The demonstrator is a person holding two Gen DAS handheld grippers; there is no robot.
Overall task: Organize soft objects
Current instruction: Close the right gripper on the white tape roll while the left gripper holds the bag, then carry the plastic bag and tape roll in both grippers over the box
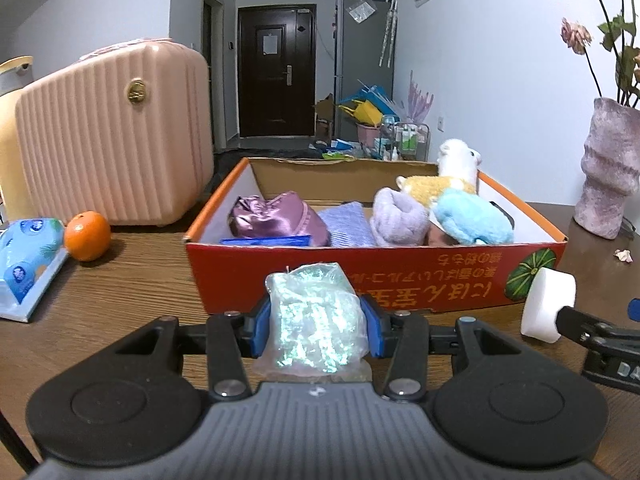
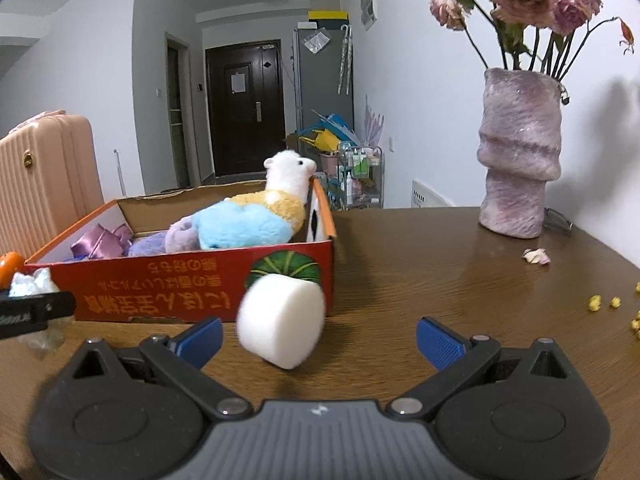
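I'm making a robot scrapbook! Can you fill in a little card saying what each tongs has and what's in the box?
left tongs: shut on shiny plastic bag
right tongs: open, white sponge between, pads not touching
box: red cardboard, on table
in box: alpaca plush, blue plush, purple satin pouch
beside box: orange

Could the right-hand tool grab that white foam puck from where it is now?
Probably yes. The right gripper has its fingers wide open either side of the white foam puck, nothing else between them; the red box sits behind, out of the way.
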